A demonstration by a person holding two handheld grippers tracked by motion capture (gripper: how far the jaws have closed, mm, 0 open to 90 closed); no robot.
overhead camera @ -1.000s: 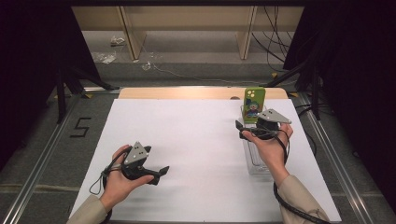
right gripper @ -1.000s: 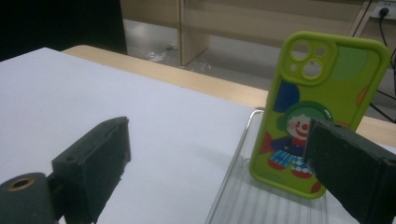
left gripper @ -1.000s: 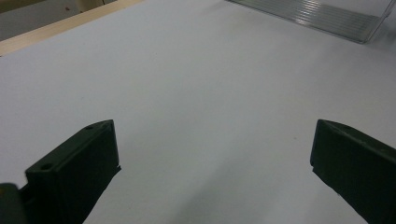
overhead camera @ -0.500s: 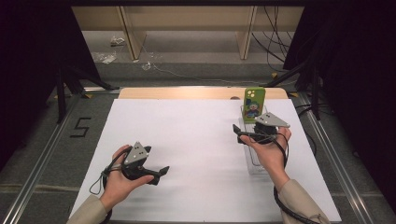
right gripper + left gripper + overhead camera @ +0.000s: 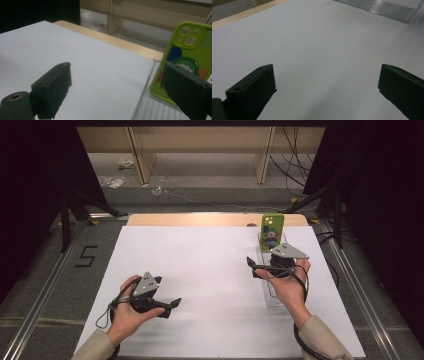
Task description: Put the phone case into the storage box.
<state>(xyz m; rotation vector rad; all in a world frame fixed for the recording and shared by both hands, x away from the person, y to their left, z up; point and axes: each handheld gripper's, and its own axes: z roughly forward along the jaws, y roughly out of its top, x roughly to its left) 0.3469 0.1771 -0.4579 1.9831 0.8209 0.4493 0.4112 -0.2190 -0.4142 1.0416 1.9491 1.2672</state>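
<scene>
A lime-green phone case [image 5: 272, 231] with a cartoon figure and camera cutouts stands upright in a clear rack [image 5: 272, 292] at the table's [image 5: 210, 255] right. The right gripper [image 5: 254, 265] hangs just beside it, jaws spread and empty; the left gripper [image 5: 172, 304] is likewise spread.

Green cartoon phone case [image 5: 272, 231] upright in clear stand [image 5: 272, 292].

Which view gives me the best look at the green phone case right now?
The right gripper view: the green phone case stands close up in the clear rack, camera holes and cartoon print plain. The high view shows it small and upright beyond the right gripper. The left gripper view catches just the rack's ribbed edge.
</scene>
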